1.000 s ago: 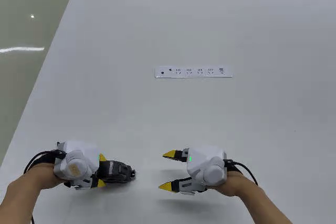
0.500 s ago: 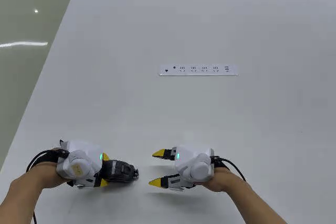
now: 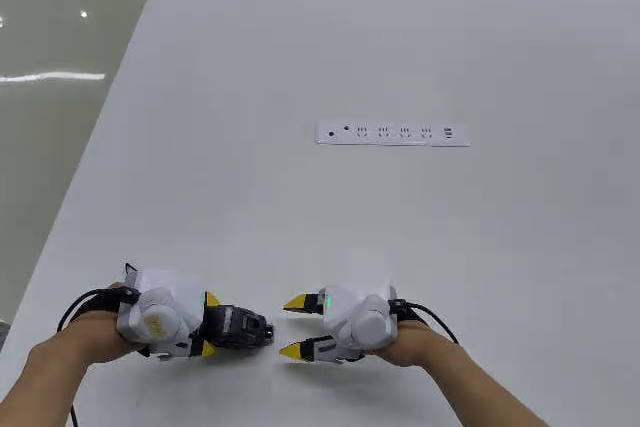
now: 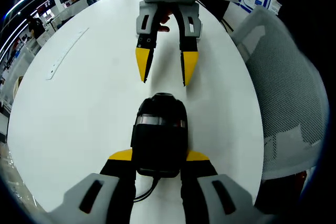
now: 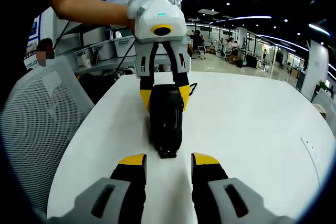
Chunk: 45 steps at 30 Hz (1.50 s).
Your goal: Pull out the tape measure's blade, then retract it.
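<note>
Left gripper (image 3: 208,324) and right gripper (image 3: 291,327): white, yellow-tipped jaws (black cables (image 3: 428,314)).

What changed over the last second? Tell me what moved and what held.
The right gripper slid toward the tape measure, its open jaws now just short of the case's front end. Nothing was taken or let go. The left gripper stays shut on the tape measure on the table, blade still in. The power strip has not moved.

A black tape measure (image 3: 240,327) with a silvery band across its casing rests on the white table (image 3: 350,227) near the front edge; the yellow-tipped jaws of the left gripper (image 3: 208,325) clamp its sides. Its blade is wound in; just the end hook shows, pointing away from that gripper.
</note>
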Tool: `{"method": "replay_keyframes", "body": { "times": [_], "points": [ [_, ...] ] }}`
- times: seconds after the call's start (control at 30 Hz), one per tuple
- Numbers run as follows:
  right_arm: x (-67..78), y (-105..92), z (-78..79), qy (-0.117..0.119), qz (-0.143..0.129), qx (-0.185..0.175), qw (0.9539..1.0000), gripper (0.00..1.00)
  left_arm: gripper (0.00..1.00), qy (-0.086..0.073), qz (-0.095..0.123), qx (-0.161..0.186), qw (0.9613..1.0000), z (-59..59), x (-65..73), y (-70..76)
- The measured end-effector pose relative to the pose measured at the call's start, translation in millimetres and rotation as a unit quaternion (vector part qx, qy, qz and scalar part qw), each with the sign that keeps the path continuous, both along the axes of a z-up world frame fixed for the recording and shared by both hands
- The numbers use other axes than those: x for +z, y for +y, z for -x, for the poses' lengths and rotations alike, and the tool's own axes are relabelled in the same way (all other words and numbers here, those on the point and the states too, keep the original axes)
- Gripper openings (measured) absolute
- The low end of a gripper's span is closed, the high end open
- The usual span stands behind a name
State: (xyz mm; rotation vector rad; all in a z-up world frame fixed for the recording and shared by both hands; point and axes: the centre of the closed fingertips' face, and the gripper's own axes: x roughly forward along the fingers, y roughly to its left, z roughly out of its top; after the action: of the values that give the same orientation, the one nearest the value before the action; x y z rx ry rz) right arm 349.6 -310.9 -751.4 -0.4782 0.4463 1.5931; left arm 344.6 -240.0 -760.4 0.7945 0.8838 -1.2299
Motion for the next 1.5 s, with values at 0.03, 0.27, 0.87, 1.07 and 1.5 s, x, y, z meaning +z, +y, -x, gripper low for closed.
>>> {"method": "replay_keyframes", "body": {
  "times": [0.03, 0.27, 0.87, 1.07, 1.5],
  "points": [
    [-0.7, 0.8, -0.4, -0.001, 0.000, 0.001, 1.0000, 0.32, 0.28, 0.001, 0.001, 0.000, 1.0000, 0.2, 0.1, -0.6],
    [-5.6, 5.7, -1.2, 0.001, 0.002, 0.008, 1.0000, 0.28, 0.28, 0.004, 0.007, 0.001, 1.0000, -0.2, -0.3, -0.2],
    [-18.3, 17.3, 2.5, -0.004, 0.018, 0.038, 0.9991, 0.19, 0.28, 0.004, 0.010, -0.002, 0.9999, 0.8, 0.3, -0.4],
    [-19.5, 18.7, 3.7, -0.005, 0.020, 0.044, 0.9988, 0.16, 0.28, 0.003, 0.013, -0.003, 0.9999, 0.8, 1.1, -1.3],
    [-20.8, 21.4, 3.9, -0.001, 0.026, 0.039, 0.9989, 0.12, 0.28, 0.003, 0.021, 0.004, 0.9998, 0.9, 1.2, -0.7]
  ]
}}
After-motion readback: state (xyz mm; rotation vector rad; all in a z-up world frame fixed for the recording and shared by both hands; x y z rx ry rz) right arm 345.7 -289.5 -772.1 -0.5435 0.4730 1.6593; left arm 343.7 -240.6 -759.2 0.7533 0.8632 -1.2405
